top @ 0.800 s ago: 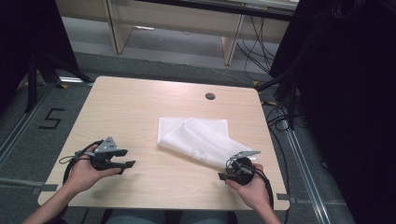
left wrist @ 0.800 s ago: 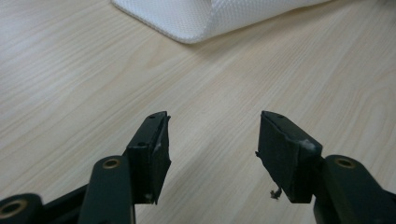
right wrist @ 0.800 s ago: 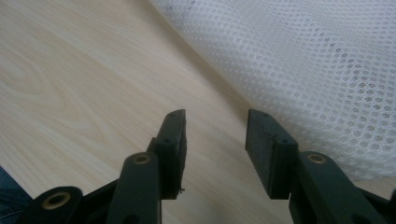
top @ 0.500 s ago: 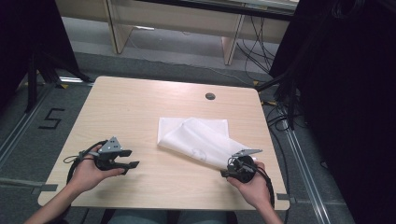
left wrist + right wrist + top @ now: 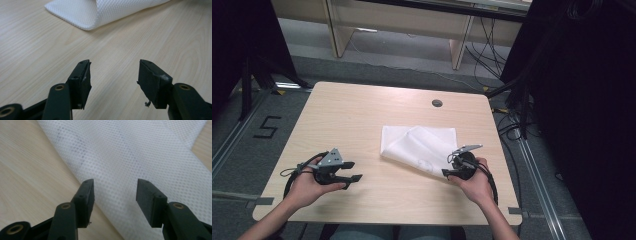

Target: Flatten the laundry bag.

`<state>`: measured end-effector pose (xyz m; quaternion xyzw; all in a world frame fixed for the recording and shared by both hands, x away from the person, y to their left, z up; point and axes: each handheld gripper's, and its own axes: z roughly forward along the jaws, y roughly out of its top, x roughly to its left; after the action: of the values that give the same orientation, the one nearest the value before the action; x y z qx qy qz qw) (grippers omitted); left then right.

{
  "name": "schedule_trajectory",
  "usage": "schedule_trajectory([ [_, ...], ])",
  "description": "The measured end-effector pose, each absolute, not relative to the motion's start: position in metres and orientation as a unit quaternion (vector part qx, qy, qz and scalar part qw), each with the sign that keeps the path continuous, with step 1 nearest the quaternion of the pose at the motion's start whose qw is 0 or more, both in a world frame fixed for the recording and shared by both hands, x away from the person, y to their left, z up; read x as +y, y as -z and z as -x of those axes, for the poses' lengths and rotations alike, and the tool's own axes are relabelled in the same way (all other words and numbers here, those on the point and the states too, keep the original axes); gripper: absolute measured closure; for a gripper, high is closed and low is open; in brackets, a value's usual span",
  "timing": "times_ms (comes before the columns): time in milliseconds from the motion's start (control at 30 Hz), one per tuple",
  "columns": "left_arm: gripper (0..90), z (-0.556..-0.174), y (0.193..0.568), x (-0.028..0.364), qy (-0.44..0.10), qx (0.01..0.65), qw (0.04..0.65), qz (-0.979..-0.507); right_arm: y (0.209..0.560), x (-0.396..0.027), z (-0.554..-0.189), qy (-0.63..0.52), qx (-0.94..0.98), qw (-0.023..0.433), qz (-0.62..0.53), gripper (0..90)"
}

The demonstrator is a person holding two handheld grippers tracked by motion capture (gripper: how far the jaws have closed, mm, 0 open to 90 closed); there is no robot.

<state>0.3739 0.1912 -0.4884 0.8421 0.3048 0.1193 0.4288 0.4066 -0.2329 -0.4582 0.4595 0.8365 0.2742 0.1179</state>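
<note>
Wooden table point(image 5: 362, 115) on grey floor point(image 5: 312, 60) bears white mesh cloth point(image 5: 417, 145).

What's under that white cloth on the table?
The white mesh cloth lies folded on the wooden table, one layer over another. Through the holes only more cloth shows. Whether anything lies beneath the folds cannot be seen.

One white mesh cloth point(image 5: 418, 148), two handheld grippers, left point(image 5: 353, 171) and right point(image 5: 447, 167), one wooden table point(image 5: 362, 115)
</note>
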Motion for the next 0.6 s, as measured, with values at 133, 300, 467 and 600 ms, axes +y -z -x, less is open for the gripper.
schedule_trajectory([
  [133, 43.0, -0.375, 0.491, 0.188, -0.124, 0.3, 0.429, -0.843, 0.461, -0.218, -0.42, -0.267, 0.847, 0.104, -0.448, 45.0],
  [300, 42.9, -0.375, 0.492, 0.186, -0.12, 0.298, 0.431, -0.843, 0.466, -0.203, -0.429, -0.261, 0.866, 0.091, -0.416, 41.7],
  [467, 43.1, -0.373, 0.492, 0.187, -0.121, 0.291, 0.425, -0.849, 0.475, -0.185, -0.434, -0.224, 0.887, 0.093, -0.392, 46.0],
  [600, 43.1, -0.372, 0.491, 0.187, -0.113, 0.299, 0.425, -0.847, 0.477, -0.179, -0.437, -0.201, 0.9, 0.104, -0.373, 61.2],
])
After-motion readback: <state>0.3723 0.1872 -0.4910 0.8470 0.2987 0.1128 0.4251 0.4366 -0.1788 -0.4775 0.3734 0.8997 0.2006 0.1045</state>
